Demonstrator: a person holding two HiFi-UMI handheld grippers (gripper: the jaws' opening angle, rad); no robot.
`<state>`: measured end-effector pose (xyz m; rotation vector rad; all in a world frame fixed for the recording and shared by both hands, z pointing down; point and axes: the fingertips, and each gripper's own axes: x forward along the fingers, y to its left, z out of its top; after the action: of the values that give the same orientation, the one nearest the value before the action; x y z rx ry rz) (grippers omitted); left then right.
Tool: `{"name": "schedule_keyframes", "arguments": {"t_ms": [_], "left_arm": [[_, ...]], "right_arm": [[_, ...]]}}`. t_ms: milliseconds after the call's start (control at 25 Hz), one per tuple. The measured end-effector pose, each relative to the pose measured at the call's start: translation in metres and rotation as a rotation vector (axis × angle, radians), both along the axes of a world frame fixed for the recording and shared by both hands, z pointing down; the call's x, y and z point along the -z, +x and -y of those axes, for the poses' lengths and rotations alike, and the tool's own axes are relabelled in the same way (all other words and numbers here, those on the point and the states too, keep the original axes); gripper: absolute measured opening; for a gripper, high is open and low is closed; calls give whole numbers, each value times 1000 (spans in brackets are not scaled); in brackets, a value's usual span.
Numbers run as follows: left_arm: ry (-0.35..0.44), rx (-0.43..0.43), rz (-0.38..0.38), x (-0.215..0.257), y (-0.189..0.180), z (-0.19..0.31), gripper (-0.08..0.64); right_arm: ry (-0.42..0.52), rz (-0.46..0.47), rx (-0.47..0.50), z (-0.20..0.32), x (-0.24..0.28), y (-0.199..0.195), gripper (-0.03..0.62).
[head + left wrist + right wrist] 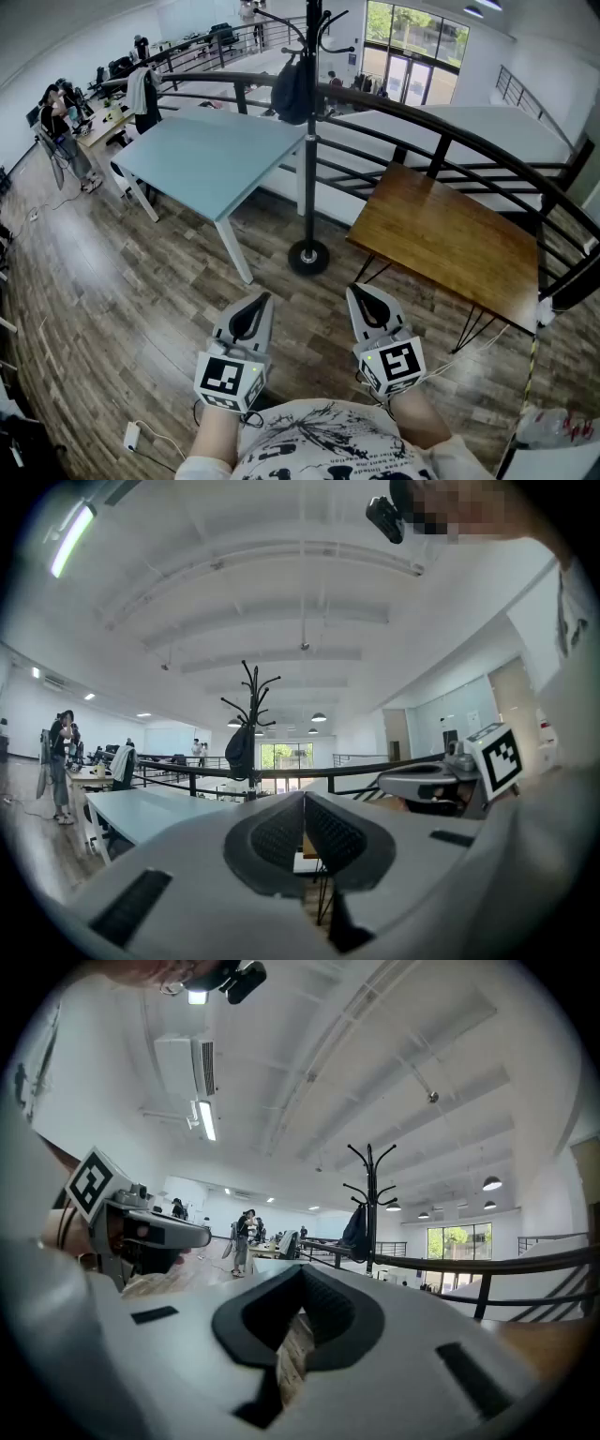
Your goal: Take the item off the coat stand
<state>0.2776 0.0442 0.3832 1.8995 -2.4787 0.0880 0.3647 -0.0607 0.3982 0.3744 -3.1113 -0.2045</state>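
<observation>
Black metal coat stand: a thin upright pole on a round base, standing on the wood-plank floor. It stands between the near corner of a pale blue rectangular counter and the near-left corner of a brown wooden counter, just in front of a black metal railing. Curved hooks branch out at the top of the pole.

Dark blue-black soft item: hangs high on the stand, on the pole's left side in the head view, and touches the pole. It is limp and pouch-shaped, narrow where it meets the hook and fuller and rounded at the bottom. The surface is matt with no visible pattern. Cannot tell whether it is a bag or a folded garment. The left gripper view shows the same dark drooping shape beside the pole, and so does the right gripper view.

Left tongs: held low and close to the person's body, pointing towards the stand's base and well apart from the stand. The jaws are together, ribbed pads face to face, with nothing between them.

Right tongs: beside the left tongs, at the same height, also well apart from the stand. The jaws are closed at the tips and hold nothing; only floorboards show through the slot below the pads.

People stand at desks far off on the left side of the room.
</observation>
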Motion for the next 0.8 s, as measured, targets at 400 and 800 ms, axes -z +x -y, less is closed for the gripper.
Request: {"name": "schedule_keyframes", "arguments": {"t_ms": [400,800], "left_arm": [[-1,-1,-9,-7,-14,-1,5],[-6,-20,-67,-22,-77,-7,5]], "right_arm": [[-15,0,6,-4,-3,-12,-8],[-60,-23,-39,-5,-14,-69,-6]]}}
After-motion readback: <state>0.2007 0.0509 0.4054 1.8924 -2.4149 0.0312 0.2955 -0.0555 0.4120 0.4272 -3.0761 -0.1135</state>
